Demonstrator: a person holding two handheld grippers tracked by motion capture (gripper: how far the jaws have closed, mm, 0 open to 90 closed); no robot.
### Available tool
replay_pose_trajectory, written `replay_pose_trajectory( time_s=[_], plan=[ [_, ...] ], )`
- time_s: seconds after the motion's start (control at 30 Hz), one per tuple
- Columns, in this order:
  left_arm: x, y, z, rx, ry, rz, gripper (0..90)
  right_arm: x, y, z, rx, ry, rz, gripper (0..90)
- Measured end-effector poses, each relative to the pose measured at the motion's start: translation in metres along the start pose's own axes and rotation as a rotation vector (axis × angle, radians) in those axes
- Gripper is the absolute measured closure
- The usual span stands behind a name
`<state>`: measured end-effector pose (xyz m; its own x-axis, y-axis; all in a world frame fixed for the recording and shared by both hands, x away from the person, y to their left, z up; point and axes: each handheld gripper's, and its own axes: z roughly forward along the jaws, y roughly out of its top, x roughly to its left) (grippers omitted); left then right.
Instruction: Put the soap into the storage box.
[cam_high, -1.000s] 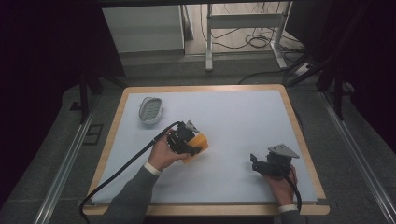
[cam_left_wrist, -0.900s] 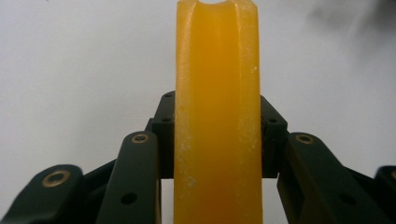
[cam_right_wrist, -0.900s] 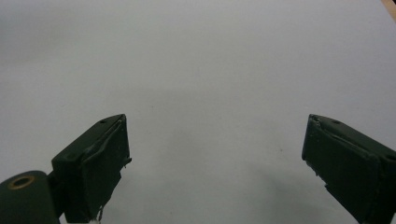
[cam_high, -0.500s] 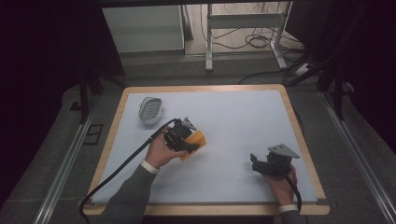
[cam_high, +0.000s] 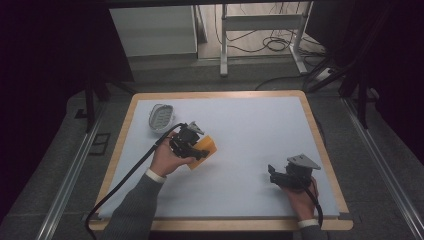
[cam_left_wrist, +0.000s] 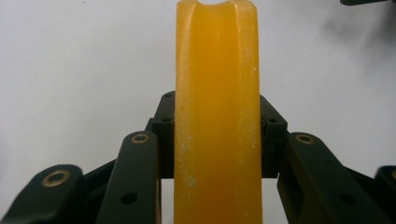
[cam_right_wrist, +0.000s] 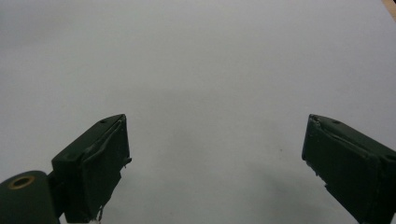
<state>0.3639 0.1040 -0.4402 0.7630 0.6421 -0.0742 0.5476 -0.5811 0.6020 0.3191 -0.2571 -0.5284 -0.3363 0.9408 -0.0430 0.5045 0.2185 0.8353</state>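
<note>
An orange soap bar (cam_high: 205, 148) is clamped in my left gripper (cam_high: 196, 149) just above the white mat, left of its centre. In the left gripper view the orange soap bar (cam_left_wrist: 217, 116) stands on edge between the two black jaws, which press on both its sides. A grey-white soap dish (cam_high: 161, 118) lies on the mat to the upper left of that gripper, apart from it. My right gripper (cam_high: 273, 174) rests near the mat's front right, held by a hand. Its fingers (cam_right_wrist: 95, 161) stand wide apart over bare mat, with nothing between them.
The white mat lies on a wood-rimmed table (cam_high: 320, 145). A black cable (cam_high: 125, 180) trails from the left gripper toward the front left. Behind the table are metal legs and loose cables (cam_high: 272, 45) on the floor.
My left gripper with the soap bar has drifted slightly left and toward the soap dish. The right gripper has stayed where it was.
</note>
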Motion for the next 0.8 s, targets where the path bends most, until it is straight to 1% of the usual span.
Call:
replay_pose_trajectory(
  time_s=[0.17, 0.37, 0.7, 0.8],
  plan=[
    [0.009, -0.003, -0.007, -0.012, 0.018, -0.021, 61.1, 0.000, 0.000, 0.000, -0.001, -0.002, 0.000, 7.7],
    [0.014, -0.004, -0.013, -0.017, 0.034, -0.029, 61.2, 0.000, 0.000, 0.000, 0.000, -0.002, -0.001, 7.7],
    [0.020, -0.004, -0.018, -0.024, 0.044, -0.040, 61.2, 0.000, 0.000, 0.000, 0.000, -0.002, 0.000, 7.7],
    [0.022, -0.003, -0.020, -0.027, 0.040, -0.045, 61.2, 0.000, 0.000, 0.000, 0.000, -0.002, -0.001, 7.7]
  ],
)
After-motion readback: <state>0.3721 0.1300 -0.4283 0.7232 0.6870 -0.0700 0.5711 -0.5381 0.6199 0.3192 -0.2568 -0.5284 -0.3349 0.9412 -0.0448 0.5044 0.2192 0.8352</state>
